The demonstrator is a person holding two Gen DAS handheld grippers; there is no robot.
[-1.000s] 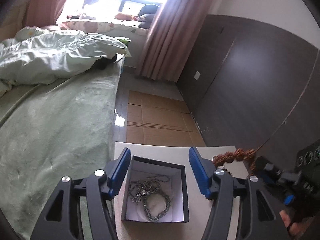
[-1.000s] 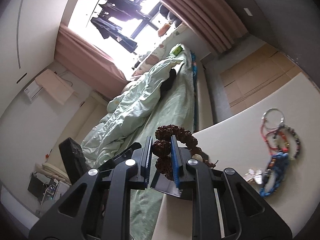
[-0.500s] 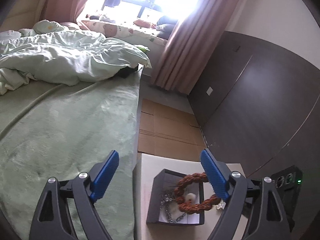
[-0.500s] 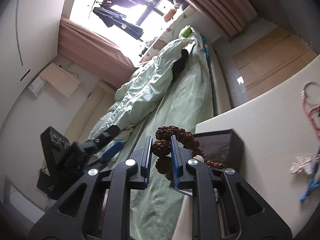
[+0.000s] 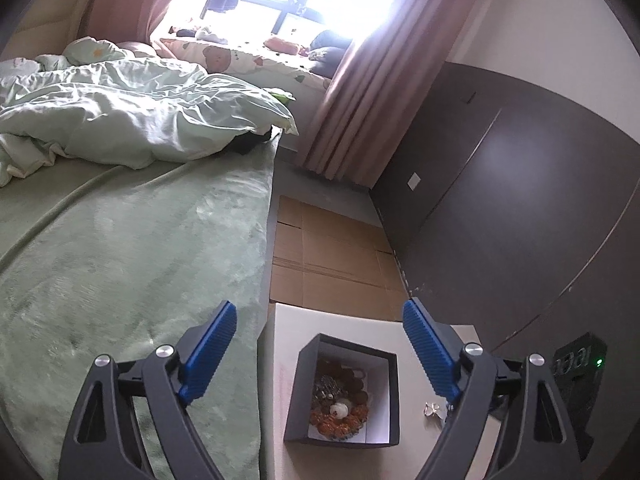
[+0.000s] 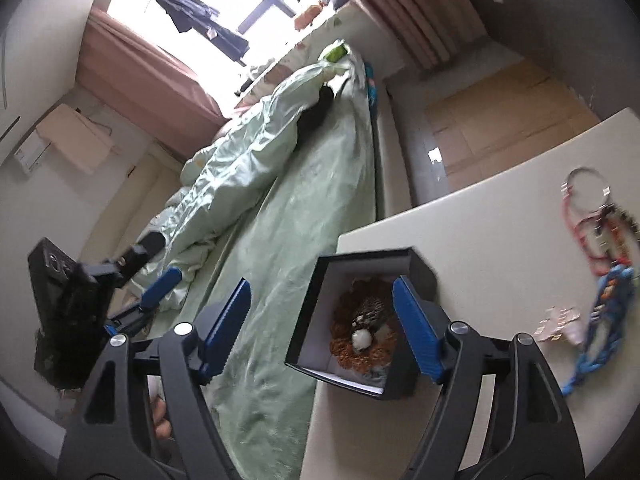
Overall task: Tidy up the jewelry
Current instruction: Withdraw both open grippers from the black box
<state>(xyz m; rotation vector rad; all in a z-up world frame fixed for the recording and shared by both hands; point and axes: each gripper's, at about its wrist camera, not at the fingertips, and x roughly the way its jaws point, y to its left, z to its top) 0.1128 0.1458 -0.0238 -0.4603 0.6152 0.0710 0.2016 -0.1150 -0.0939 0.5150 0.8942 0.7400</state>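
Observation:
A black box (image 5: pixel 300 396) with a white lining stands on the white table (image 5: pixel 288 320). In it lie a brown bead bracelet (image 5: pixel 340 424) and a silver chain (image 5: pixel 330 386). My left gripper (image 5: pixel 320 350) hangs back from the box, its jaws opening wide with nothing between them. In the right wrist view my right gripper (image 6: pixel 320 330) hovers just above the box (image 6: pixel 422 276). Its jaws are opening, and the bracelet (image 6: pixel 352 356) lies free in the box below them. My left gripper's blue pad (image 6: pixel 160 288) shows at the far left.
Loose jewelry lies on the table (image 6: pixel 480 240) to the right: red cords (image 6: pixel 580 232), a blue braided bracelet (image 6: pixel 604 320) and small silver pieces (image 6: pixel 560 320). A small silver item (image 5: pixel 434 410) rests right of the box. The green bed (image 5: pixel 120 260) borders the table's left edge.
My right gripper went from shut on the brown bracelet to open, and the bracelet now lies in the box. My left gripper widened and drew back from the box.

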